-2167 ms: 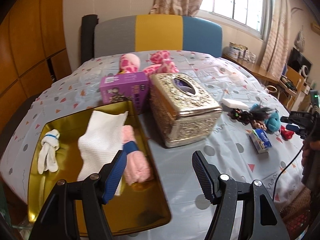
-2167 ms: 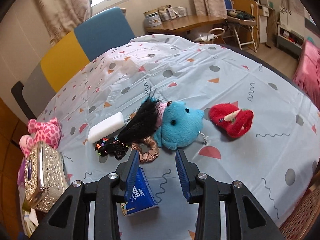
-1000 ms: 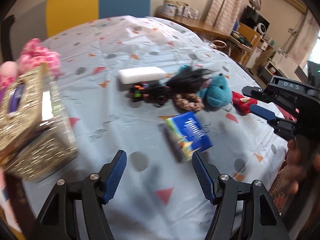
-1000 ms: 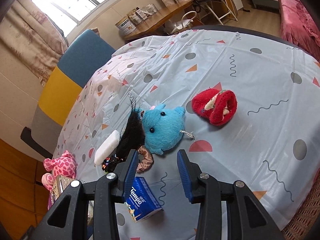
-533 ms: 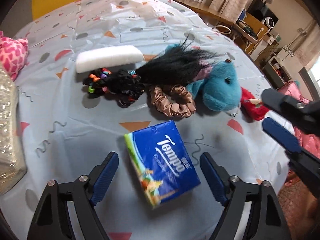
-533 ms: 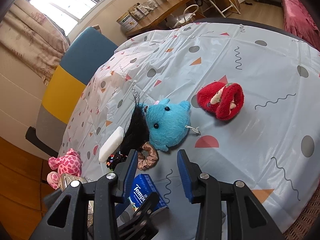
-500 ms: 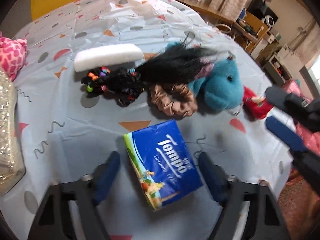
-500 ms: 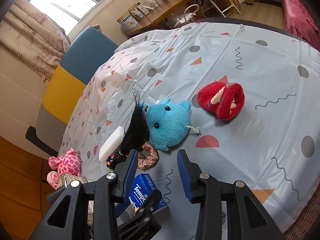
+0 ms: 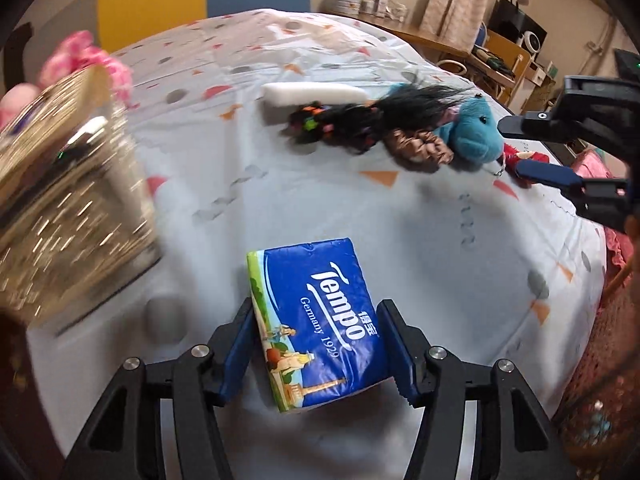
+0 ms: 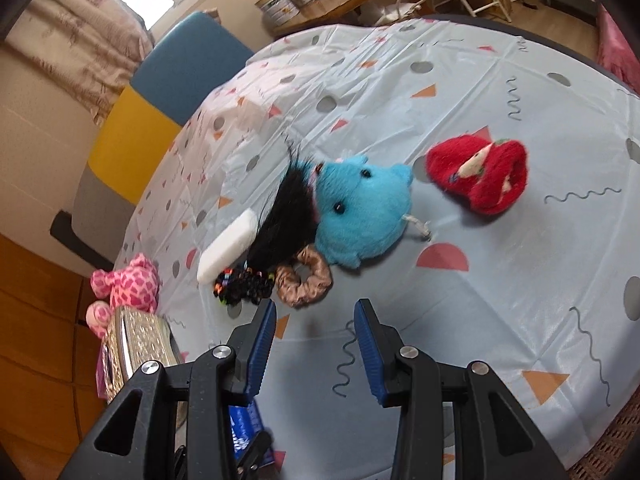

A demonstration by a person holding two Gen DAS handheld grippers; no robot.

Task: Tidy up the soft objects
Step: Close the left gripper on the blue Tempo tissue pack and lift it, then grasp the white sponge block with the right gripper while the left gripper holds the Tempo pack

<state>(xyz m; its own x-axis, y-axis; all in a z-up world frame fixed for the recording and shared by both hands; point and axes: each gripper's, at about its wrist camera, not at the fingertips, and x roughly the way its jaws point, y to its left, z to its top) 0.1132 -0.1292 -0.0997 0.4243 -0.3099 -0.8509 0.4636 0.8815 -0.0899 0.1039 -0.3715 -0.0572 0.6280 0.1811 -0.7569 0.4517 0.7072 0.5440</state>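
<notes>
A blue Tempo tissue pack [image 9: 320, 324] sits between the fingers of my left gripper [image 9: 316, 344], whose blue pads press on its two long sides; the pack stays sharp while the table behind it blurs. Farther back lie a blue plush [image 9: 472, 136] with black hair, a brown scrunchie [image 9: 420, 148], a bunch of black hair ties [image 9: 336, 124] and a white sponge [image 9: 312, 94]. My right gripper [image 10: 316, 340] hangs open over bare cloth, just short of the scrunchie [image 10: 304, 280] and the blue plush [image 10: 360, 216]. A red plush [image 10: 480, 176] lies to the right.
An ornate gold tissue box [image 9: 60, 216] stands close on the left, with a pink spotted plush [image 10: 124, 284] behind it. The patterned tablecloth [image 10: 500, 300] covers a round table. A chair back [image 10: 168, 80] stands at the far side. A person's hand holds the right gripper.
My left gripper came down over the tissue pack and its jaws narrowed onto the pack's sides. The right gripper drifted a little closer to the blue plush, jaws unchanged.
</notes>
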